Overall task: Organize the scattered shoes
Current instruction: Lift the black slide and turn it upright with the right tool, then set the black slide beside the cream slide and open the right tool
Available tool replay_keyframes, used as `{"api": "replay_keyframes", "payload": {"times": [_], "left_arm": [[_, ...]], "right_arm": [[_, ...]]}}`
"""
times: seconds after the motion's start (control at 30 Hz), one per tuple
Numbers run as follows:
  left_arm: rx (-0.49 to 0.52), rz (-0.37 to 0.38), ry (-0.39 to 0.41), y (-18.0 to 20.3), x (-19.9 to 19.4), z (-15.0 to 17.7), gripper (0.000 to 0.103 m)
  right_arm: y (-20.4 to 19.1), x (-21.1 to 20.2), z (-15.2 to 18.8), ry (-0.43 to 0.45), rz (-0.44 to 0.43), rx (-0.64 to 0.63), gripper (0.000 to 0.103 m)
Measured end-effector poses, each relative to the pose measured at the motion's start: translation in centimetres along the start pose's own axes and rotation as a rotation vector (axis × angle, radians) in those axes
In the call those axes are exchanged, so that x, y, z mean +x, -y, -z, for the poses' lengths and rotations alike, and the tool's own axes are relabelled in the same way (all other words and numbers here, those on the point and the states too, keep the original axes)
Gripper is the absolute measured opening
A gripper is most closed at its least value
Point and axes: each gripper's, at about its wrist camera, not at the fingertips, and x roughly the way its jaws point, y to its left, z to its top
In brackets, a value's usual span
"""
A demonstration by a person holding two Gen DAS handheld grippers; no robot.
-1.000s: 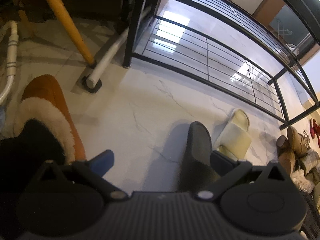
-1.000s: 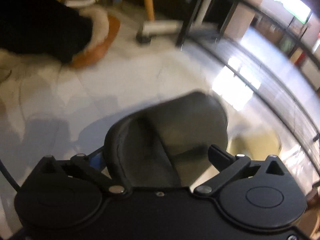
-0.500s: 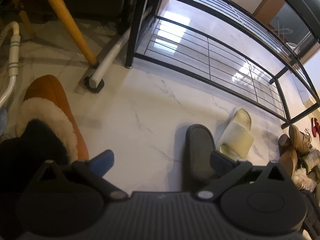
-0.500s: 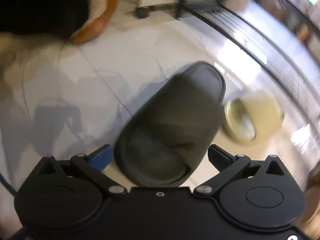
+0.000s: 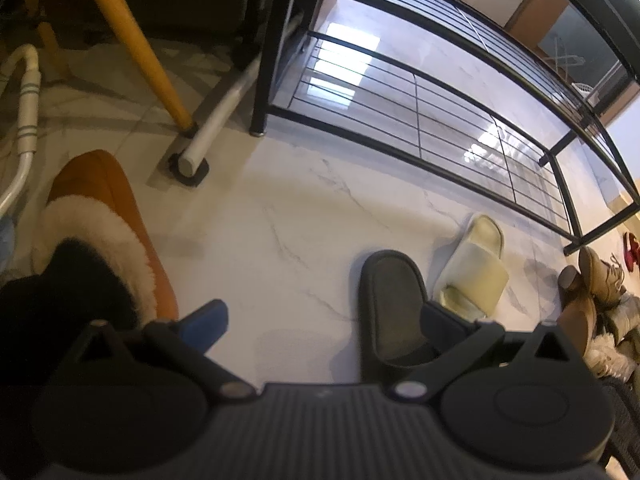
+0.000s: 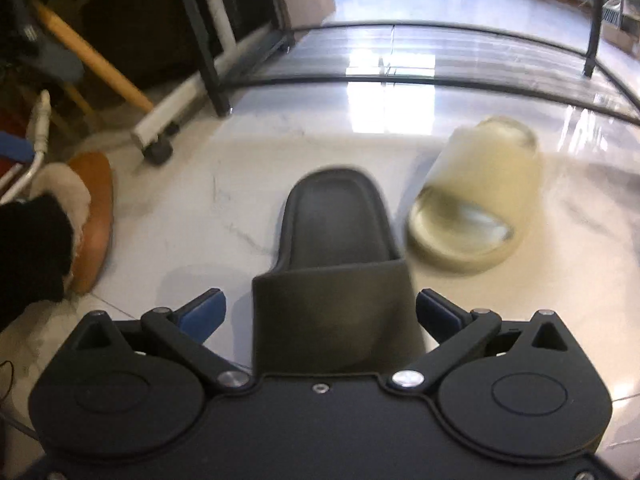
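Observation:
A dark grey slide slipper (image 6: 336,248) lies flat on the marble floor, between my right gripper's (image 6: 320,314) open fingers; I cannot tell whether they touch it. It also shows in the left wrist view (image 5: 394,304), beside the right finger of my open, empty left gripper (image 5: 320,320). A cream slide slipper (image 5: 474,268) lies just right of the grey one, also in the right wrist view (image 6: 476,200). A black metal shoe rack (image 5: 420,92) stands beyond them.
A person's foot in an orange fur-lined slipper (image 5: 104,224) stands at the left. A yellow pole (image 5: 132,40) and a white tube on a caster (image 5: 188,160) stand near the rack's left leg. Brown boots and other shoes (image 5: 596,292) are piled at the right.
The grey slipper came down from a tilted, held pose to lie flat on the floor beside the cream one. My right gripper opened and let it go. The left gripper barely moved.

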Motion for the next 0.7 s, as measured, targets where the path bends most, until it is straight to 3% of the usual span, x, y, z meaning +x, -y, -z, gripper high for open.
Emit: {"api": "replay_keyframes", "payload": {"times": [0.23, 0.47, 0.57, 0.7], "left_arm": [[-0.027, 0.005, -0.033, -0.8, 0.7, -0.1, 0.102], [-0.070, 0.022, -0.024, -1.4, 0.5, -0.4, 0.102], [-0.093, 0.034, -0.017, -1.8, 0.2, -0.5, 0.102], [-0.120, 0.032, -0.009, -2.2, 0.2, -0.8, 0.102]], "right_arm": [[-1.0, 2.3, 0.2, -0.031, 0.086, -0.051, 0.103], [-2.0, 2.6, -0.2, -0.065, 0.115, -0.048, 0.101], [-2.1, 1.8, -0.3, -0.003, 0.061, -0.017, 0.101], [-2.9, 1.9, -2.5, 0.087, 0.081, 0.008, 0.101]]}}
